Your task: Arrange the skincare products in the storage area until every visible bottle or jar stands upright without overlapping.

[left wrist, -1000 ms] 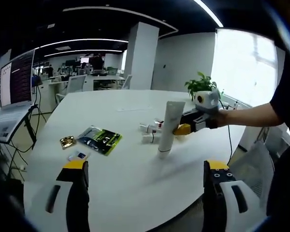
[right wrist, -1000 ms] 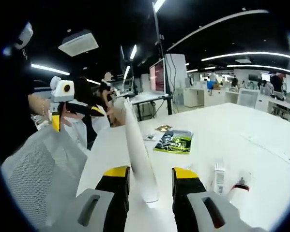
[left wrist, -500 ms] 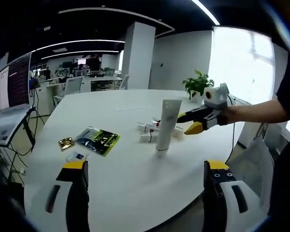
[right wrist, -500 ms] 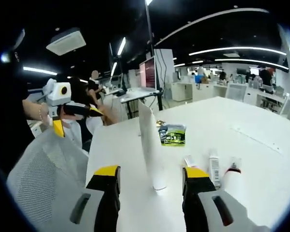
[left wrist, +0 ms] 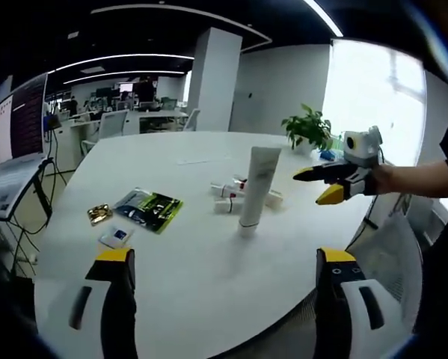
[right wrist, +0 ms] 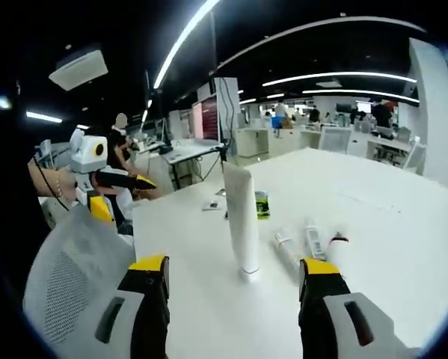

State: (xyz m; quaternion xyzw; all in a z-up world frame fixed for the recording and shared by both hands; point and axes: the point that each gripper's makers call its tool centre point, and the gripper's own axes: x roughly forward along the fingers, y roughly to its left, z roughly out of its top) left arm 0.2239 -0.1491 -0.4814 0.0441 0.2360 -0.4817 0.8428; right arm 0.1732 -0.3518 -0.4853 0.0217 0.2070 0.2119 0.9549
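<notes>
The right gripper point(right wrist: 232, 273) is held level, jaws wide and empty, drawn back from the white tube point(right wrist: 241, 218) now released upright ahead. The left gripper point(left wrist: 224, 262) is open, empty

Open-plan office: desk rows point(left wrist: 126, 123), monitors point(right wrist: 207, 118), strip ceiling lights point(right wrist: 336, 75).

Left gripper point(left wrist: 220, 262): jaws wide apart, holding nothing.
Right gripper point(right wrist: 235, 265): jaws wide apart, holding nothing.

Small tubes point(left wrist: 227, 196) behind the upright tube point(left wrist: 255, 185) — partly hidden (labels unreadable).
</notes>
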